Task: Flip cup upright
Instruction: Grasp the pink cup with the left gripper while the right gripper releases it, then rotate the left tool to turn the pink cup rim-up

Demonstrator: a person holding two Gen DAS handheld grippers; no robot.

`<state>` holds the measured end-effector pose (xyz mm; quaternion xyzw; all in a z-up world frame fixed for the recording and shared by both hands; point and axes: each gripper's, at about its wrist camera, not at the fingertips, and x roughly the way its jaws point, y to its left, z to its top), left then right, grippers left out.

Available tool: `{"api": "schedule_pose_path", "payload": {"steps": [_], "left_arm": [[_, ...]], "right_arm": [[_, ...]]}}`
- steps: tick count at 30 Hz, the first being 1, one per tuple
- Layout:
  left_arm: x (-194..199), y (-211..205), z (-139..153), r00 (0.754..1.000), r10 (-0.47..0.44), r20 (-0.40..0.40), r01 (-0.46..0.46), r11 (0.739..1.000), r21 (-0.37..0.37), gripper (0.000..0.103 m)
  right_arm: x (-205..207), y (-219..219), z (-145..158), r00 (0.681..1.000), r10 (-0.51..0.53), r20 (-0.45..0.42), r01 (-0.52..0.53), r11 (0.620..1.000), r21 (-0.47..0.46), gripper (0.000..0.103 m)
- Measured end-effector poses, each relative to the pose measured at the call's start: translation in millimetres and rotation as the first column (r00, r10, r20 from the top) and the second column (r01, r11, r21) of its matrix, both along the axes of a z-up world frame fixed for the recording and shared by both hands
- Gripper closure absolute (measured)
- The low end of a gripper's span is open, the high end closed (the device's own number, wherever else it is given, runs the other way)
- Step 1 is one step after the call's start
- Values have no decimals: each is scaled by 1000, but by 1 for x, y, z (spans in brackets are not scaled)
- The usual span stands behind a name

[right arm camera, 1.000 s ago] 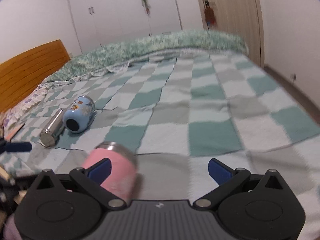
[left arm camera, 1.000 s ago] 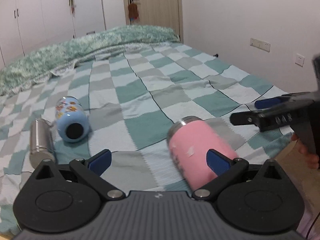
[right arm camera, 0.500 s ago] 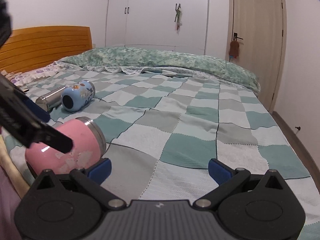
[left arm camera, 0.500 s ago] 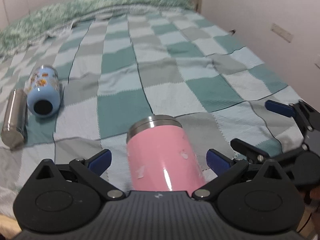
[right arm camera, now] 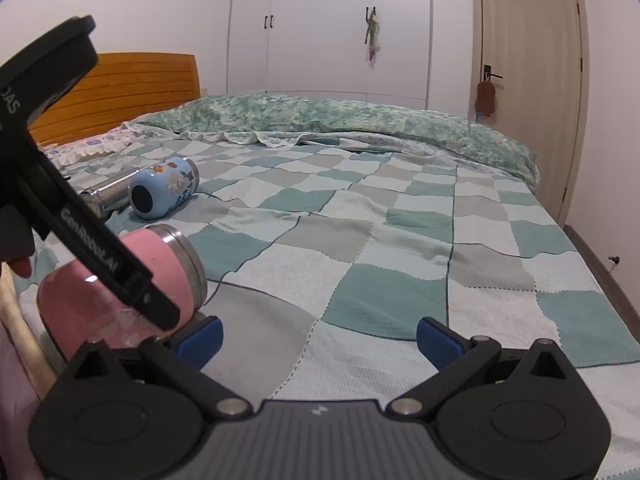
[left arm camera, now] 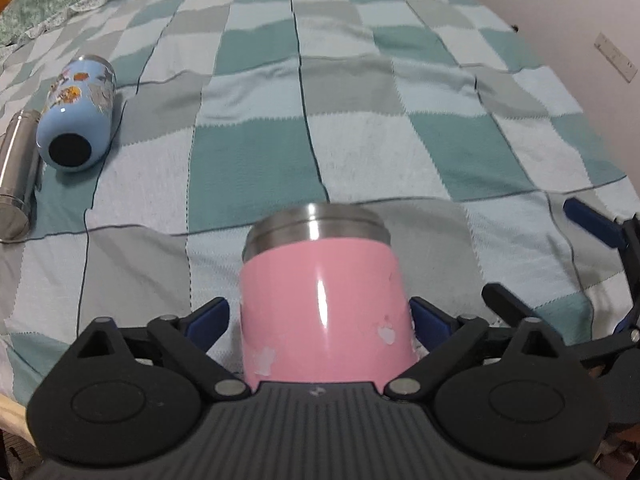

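Note:
A pink cup (left arm camera: pixel 324 308) with a steel rim lies on its side on the checked bedspread, rim pointing away. My left gripper (left arm camera: pixel 320 322) is open, its blue pads on either side of the cup's body with small gaps. The cup also shows in the right wrist view (right arm camera: pixel 120 284), partly behind the left gripper's arm. My right gripper (right arm camera: pixel 318 338) is open and empty, low over the bed to the right of the cup; it shows in the left wrist view (left arm camera: pixel 560 264).
A light blue cartoon-printed bottle (left arm camera: pixel 78 120) and a steel flask (left arm camera: pixel 18 176) lie on their sides at the left of the bed. The bed's near edge (right arm camera: pixel 24 336) is just behind the pink cup. A folded green quilt (right arm camera: pixel 340 120) lies at the far end.
My left gripper has swung and moved forward so the pink cup now lies between its open fingers. The right gripper has shifted little in the last half second.

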<state>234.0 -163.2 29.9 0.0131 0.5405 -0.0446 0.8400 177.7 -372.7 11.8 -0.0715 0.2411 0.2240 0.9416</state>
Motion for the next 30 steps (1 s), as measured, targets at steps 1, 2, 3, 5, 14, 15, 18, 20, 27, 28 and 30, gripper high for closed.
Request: {"api": "schedule_pose_path", "payload": {"steps": [1, 2, 3, 5, 14, 15, 18, 20, 27, 28, 30], "left_arm": [[0, 1, -2, 1000, 0, -15, -1, 1000, -13, 16], [1, 1, -2, 1000, 5, -28, -6, 999, -31, 16], [0, 1, -1, 1000, 7, -28, -8, 1000, -29, 16], [-1, -1, 0, 1000, 3, -23, -4, 1000, -26, 17], [-14, 2, 3, 998, -29, 49, 31, 999, -33, 17], [-16, 3, 4, 998, -29, 55, 31, 999, -38, 17], [-20, 6, 7, 997, -34, 71, 38, 998, -52, 17], [-23, 9, 9, 995, -41, 88, 46, 997, -57, 17], [-38, 22, 27, 984, -52, 172, 72, 991, -110, 18], [-41, 24, 31, 980, -51, 190, 75, 990, -117, 18], [-45, 27, 41, 970, -54, 237, 87, 988, -131, 18]], "right_arm": [[1, 1, 0, 1000, 4, 0, -4, 1000, -3, 0], [1, 1, 0, 1000, 6, 1, -6, 1000, -4, 0], [1, 2, 0, 1000, 8, 3, -8, 1000, -4, 0], [0, 2, 1, 1000, 11, 3, -11, 1000, -2, 0], [-7, 1, 4, 1000, 3, 8, -3, 1000, 26, 0], [-9, 1, 4, 1000, 3, 12, -3, 1000, 30, 0], [-13, 3, 7, 1000, 4, 20, -5, 999, 35, 0], [-15, 4, 9, 1000, 4, 26, -4, 999, 34, 0], [-27, 6, 19, 999, -16, 49, 13, 999, 49, 0], [-28, 7, 20, 998, -19, 52, 16, 998, 53, 0], [-31, 7, 22, 998, -28, 59, 25, 998, 61, 0]]}}
